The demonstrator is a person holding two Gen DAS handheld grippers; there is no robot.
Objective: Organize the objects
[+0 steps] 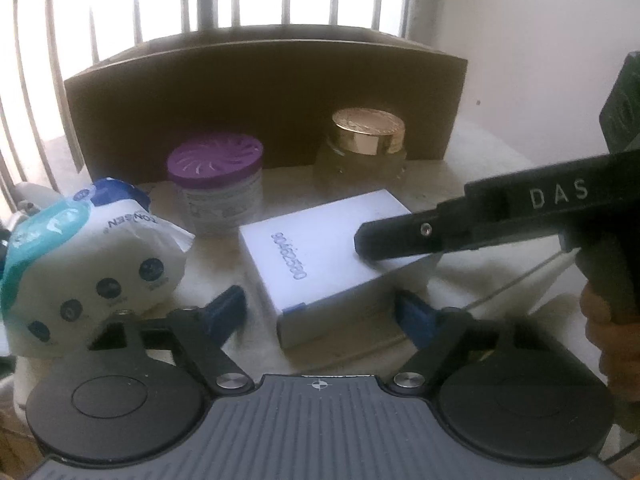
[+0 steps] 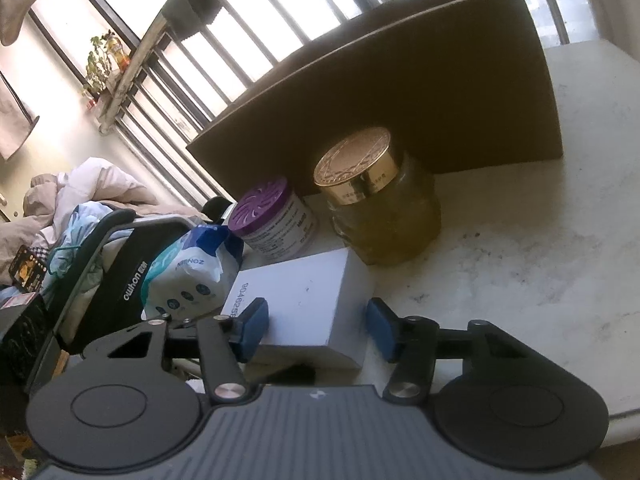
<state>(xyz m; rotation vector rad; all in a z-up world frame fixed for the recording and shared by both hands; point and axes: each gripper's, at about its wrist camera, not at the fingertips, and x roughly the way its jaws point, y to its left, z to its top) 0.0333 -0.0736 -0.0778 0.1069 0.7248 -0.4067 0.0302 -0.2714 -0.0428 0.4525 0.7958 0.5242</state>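
Note:
A white box [image 1: 316,256] with printed digits lies on the pale tabletop [image 2: 520,240]. My right gripper [image 2: 318,328] is shut on the white box [image 2: 304,296], a blue pad against each side of its near end. In the left wrist view one black finger [image 1: 400,240] of the right gripper lies across the box's right corner. My left gripper [image 1: 322,316] stands open around the box's near corner, and its left pad [image 1: 228,312] is clear of the box. Behind stand a purple-lidded canister [image 1: 216,188], a gold-lidded glass jar [image 1: 366,144] and a soft white wipes pack [image 1: 92,256].
A brown cardboard box [image 1: 264,96] stands against the barred window behind the objects. A hand [image 1: 608,328] holds the right gripper's handle. Left of the table are a black frame [image 2: 120,264] and piled bedding [image 2: 92,192]. Bare tabletop extends right of the jar [image 2: 380,204].

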